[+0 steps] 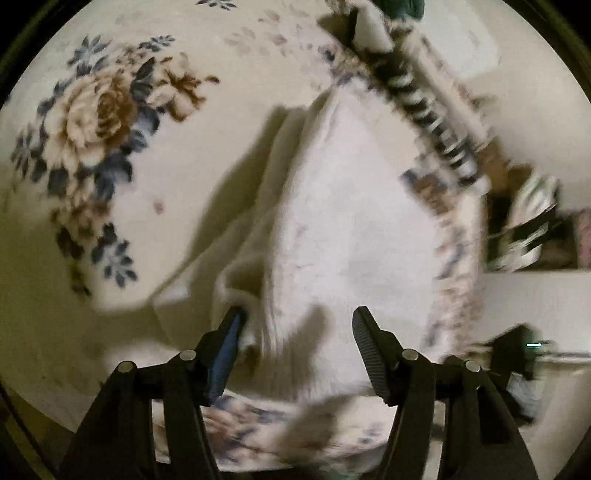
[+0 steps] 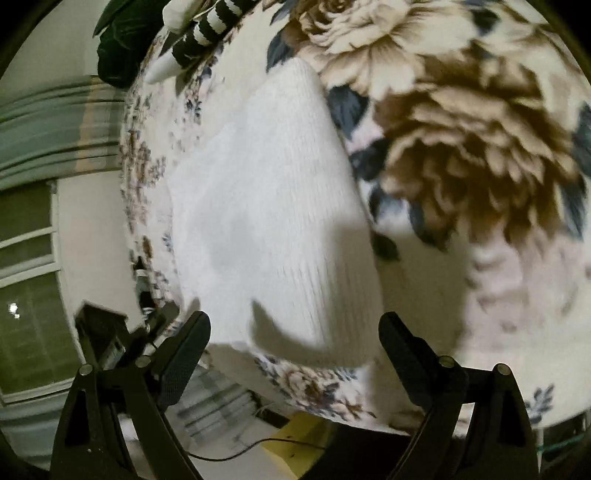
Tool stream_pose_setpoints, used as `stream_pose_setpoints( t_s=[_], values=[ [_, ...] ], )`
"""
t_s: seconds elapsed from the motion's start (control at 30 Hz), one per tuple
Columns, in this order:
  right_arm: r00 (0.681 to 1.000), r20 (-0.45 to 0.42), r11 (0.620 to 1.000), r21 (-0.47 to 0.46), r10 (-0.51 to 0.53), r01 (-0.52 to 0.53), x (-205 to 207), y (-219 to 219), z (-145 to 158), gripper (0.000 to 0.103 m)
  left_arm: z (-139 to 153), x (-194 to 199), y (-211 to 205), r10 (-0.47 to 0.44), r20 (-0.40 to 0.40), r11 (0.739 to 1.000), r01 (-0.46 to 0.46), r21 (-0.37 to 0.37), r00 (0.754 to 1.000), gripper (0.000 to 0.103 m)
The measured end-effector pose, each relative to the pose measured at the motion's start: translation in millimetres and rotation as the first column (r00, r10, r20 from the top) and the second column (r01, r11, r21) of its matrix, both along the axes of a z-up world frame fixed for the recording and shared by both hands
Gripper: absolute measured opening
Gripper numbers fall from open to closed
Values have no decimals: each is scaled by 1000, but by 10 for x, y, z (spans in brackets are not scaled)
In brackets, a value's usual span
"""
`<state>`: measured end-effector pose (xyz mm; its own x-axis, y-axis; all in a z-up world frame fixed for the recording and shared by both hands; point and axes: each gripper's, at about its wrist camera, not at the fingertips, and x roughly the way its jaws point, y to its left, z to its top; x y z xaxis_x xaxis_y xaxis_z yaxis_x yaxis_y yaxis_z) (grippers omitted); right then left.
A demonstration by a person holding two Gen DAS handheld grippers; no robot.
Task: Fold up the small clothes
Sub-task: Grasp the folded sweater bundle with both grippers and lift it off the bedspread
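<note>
A white ribbed knit garment (image 1: 347, 221) lies folded on a floral blanket (image 1: 96, 122), near the blanket's edge. My left gripper (image 1: 299, 321) is open just above the garment's near end; its left finger (image 1: 231, 332) touches a bunched fold of the cloth. In the right wrist view the same white garment (image 2: 273, 221) lies flat on the floral blanket (image 2: 461, 147). My right gripper (image 2: 293, 328) is open and empty over the garment's near edge.
A black-and-white striped garment (image 1: 424, 110) lies at the blanket's far edge, also in the right wrist view (image 2: 210, 26). A dark green item (image 2: 125, 40) sits beside it. Beyond the blanket's edge the floor and a yellow object (image 2: 295, 439) show.
</note>
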<state>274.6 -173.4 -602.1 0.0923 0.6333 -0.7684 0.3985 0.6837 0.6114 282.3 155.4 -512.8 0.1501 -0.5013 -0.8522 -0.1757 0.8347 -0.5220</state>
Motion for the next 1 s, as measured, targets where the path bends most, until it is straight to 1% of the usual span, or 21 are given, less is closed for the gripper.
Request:
stream_pose_setpoints(
  t_s=[0.03, 0.07, 0.1, 0.13, 0.23, 0.27, 0.3, 0.33, 0.37, 0.4, 0.47, 0.57, 0.63, 0.67, 0.7, 0.77, 0.8, 0.87, 0.9, 0.97, 1.0],
  values=[
    [1000, -13, 1000, -9, 7, -7, -19, 59, -50, 85, -55, -14, -29, -12, -4, 1000, 12, 15, 1000, 41],
    [999, -32, 1000, -17, 12, -12, -35, 84, -106, 78, -74, -68, -7, -14, 4, 999, 14, 37, 1000, 26],
    [998, -53, 999, -45, 18, -21, -45, 121, -162, 62, -61, -96, 6, -19, 20, 998, 18, 53, 1000, 24],
    [998, -48, 996, -84, 28, -32, -51, 151, -180, 51, -51, -119, 28, -24, 33, 998, 22, 59, 999, 19],
    [998, -23, 988, -146, 52, -54, -100, 224, -120, 33, -36, -188, 145, -30, 26, 997, 28, 78, 999, 18],
    [997, -14, 984, -163, 77, -78, -126, 272, -61, 31, -54, -191, 193, -26, 23, 996, 24, 87, 999, 18],
    [995, -13, 980, -172, 96, -97, -142, 284, -49, 26, -93, -179, 211, -37, 14, 995, 35, 97, 999, 18],
    [991, -23, 973, -184, 135, -137, -171, 337, -45, 23, -195, -170, 257, -44, -11, 992, 45, 120, 999, 18],
    [989, -32, 971, -186, 145, -149, -191, 328, -76, 23, -290, -162, 310, -35, -35, 994, 39, 105, 999, 19],
    [988, -47, 972, -177, 148, -154, -205, 330, -133, 23, -353, -133, 327, -34, -55, 995, 38, 88, 998, 21],
    [987, -67, 980, -129, 147, -154, -180, 319, -207, 25, -347, -82, 338, -45, -63, 996, 50, 79, 997, 21],
    [992, -60, 990, -82, 114, -119, -121, 168, -146, 39, -108, 9, 278, -71, -42, 997, 72, 25, 997, 24],
    [998, -3, 997, -45, 69, -69, -61, 27, -43, 70, 75, 68, 267, -68, -6, 998, 68, -17, 998, 38],
    [998, 18, 998, -30, 57, -56, -11, -15, -9, 77, 130, 110, 261, -60, 0, 998, 60, -14, 998, 59],
    [998, 33, 998, -24, 51, -50, 39, -68, -7, 85, 185, 178, 254, -45, 15, 998, 45, -43, 999, 72],
    [998, 50, 999, -24, 39, -38, 150, -158, -59, 86, 211, 315, 243, -16, 54, 993, 22, -114, 998, 73],
    [998, 57, 999, -11, 34, -33, 217, -204, -117, 86, 179, 397, 232, -8, 63, 991, 16, -134, 998, 76],
    [999, 46, 1000, 6, 22, -22, 350, -249, -277, 86, 28, 565, 128, -24, 52, 987, 32, -158, 998, 76],
    [999, 43, 999, 24, 25, -26, 413, -246, -364, 86, -92, 637, 77, -44, 40, 983, 51, -179, 998, 76],
    [998, 46, 996, 83, 38, -42, 504, -207, -552, 86, -461, 771, -5, -97, -38, 979, 88, -186, 995, 76],
    [998, 46, 991, 125, 45, -50, 543, -165, -631, 89, -590, 794, -44, -114, -62, 971, 98, -219, 991, 77]
  ],
)
